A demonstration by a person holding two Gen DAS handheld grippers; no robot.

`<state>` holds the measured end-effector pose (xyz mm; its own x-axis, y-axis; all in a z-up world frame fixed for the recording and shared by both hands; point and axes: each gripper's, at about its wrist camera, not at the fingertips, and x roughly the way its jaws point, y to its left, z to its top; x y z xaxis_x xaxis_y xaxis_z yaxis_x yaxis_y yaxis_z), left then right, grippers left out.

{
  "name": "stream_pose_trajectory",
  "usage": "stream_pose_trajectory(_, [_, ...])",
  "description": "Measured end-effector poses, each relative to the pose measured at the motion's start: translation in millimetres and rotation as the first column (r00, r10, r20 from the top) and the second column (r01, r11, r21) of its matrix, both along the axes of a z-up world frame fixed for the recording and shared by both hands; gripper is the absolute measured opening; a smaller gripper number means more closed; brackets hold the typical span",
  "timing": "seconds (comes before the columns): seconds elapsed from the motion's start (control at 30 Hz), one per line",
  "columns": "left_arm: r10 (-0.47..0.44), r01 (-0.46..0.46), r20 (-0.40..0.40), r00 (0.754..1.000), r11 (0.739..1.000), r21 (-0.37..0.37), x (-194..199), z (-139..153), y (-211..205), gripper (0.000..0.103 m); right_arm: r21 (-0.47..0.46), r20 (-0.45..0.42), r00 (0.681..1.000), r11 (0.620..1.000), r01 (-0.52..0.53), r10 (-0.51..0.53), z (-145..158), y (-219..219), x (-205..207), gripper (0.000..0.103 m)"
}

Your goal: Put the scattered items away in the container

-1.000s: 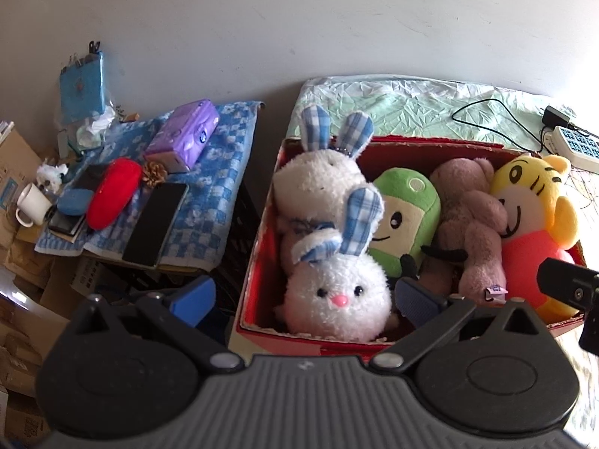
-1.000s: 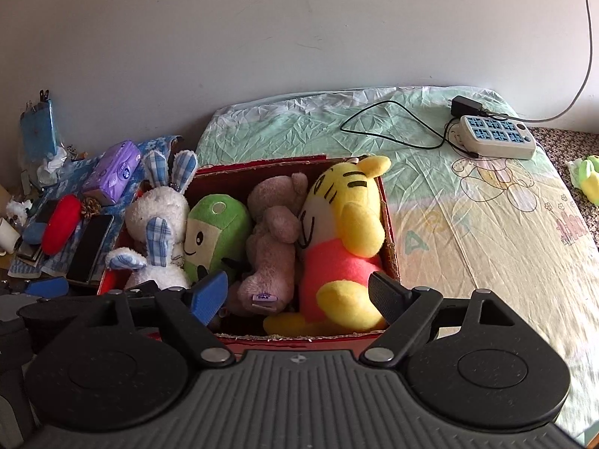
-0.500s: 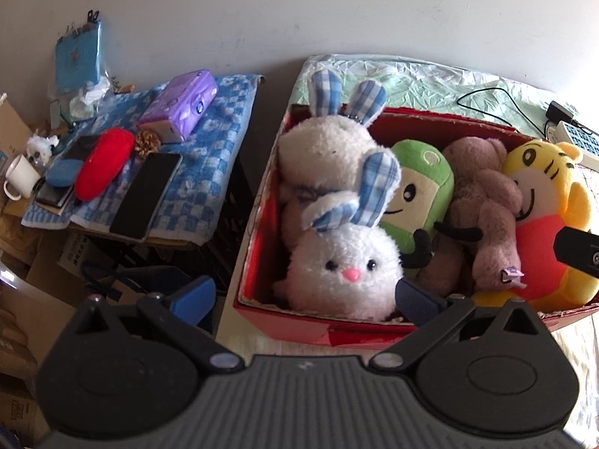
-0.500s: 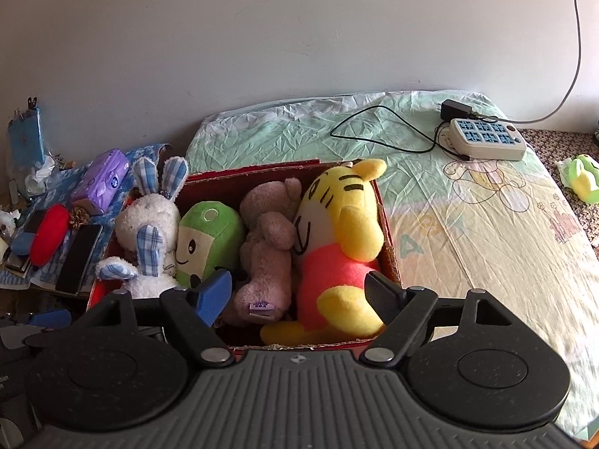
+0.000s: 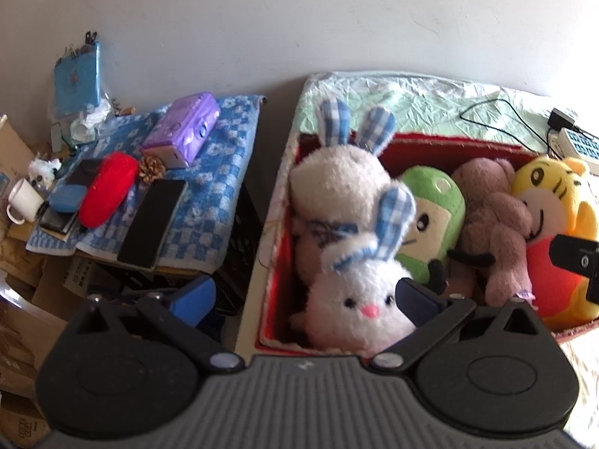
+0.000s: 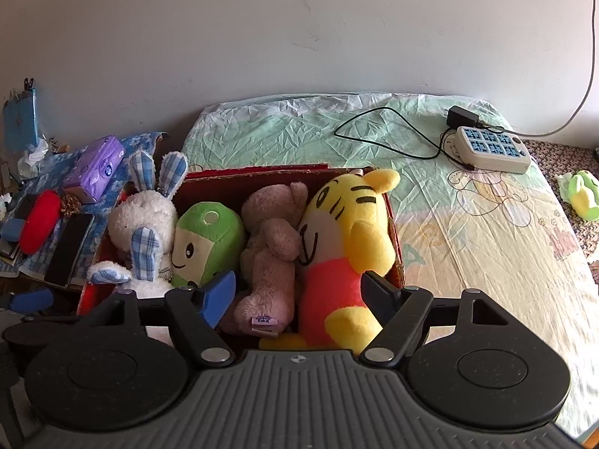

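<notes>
- Hovering over the red box (image 6: 397,239) with both grippers, I see every soft toy already inside it: the two white rabbits (image 5: 359,303), the green toy (image 6: 209,239), the brown bear (image 6: 273,247) and the yellow tiger (image 6: 348,239), packed side by side.
- My right gripper (image 6: 299,292) has its fingers well apart; they have just been closing a little, with nothing clamped. The tiger and bear only show between them, lower down in the box.
- My left gripper (image 5: 305,295) also stands with fingers apart, empty, with the front rabbit's head showing in the gap.
- Compared with a second ago, the box sits a touch lower and closer in the left view, and the right view has drawn in slightly on the toys; nothing in the box has shifted.
- I judge the tidying near done. One small green and yellow thing (image 6: 580,194) still lies on the bed sheet (image 6: 486,243), well apart from the box at the right edge; it may be the last stray.
</notes>
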<state>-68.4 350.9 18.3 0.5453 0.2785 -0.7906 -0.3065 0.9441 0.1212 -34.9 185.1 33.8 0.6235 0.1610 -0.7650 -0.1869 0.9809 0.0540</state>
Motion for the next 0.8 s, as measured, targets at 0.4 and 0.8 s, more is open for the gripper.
stream_pose_trajectory(0.4, [-0.033,0.033,-0.003,0.999,0.999,-0.024,20,8,3,0.102,-0.020,0.025,1.000,1.000,-0.009,0.010,2,7,11,0.074])
stream_pose_trajectory(0.8, [-0.080,0.080,-0.024,0.997,0.997,0.007,34,13,-19,0.102,0.023,-0.056,0.998,1.000,-0.008,0.010,-2,-2,30,0.072])
